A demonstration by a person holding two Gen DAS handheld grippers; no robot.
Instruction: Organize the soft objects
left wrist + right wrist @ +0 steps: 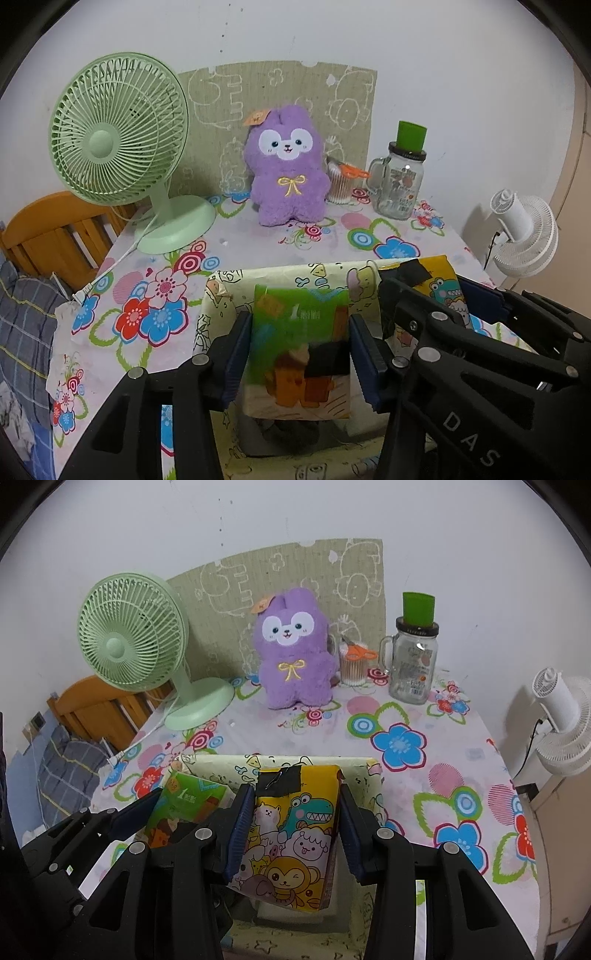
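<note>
We hold a green tissue pack [301, 350] between the pads of the left gripper [299, 356] and a yellow cartoon tissue pack [291, 843] between the pads of the right gripper [291, 834], both packs upright and hanging over a shallow box [364, 771] lined with pale cartoon-printed paper. The right gripper is clamped on its yellow pack, the blue pads pressed flat against both sides. On the left, the near pad touches the green pack while the far pad seems to stand just off its edge, though the fisheye bend makes it hard for us to be sure, so we would call that grip loosened rather than firm. A patch of black tape [279, 781] sits at the top of the yellow pack. The two grippers are side by side, the right one's black frame crowding the left camera's lower right corner. The box rests at the near edge of the surface [424, 738], which wears a floral cloth. Further back, a purple plush toy [288, 166] stands upright against a green mat propped on the wall, with a green desk fan [118, 129] to its left, a cup of cotton swabs [340, 182] with orange scissors just beside it, and a glass mug jar [400, 181] with a green cup on its lid. A white fan [561, 723] stands off the surface at the right.
</note>
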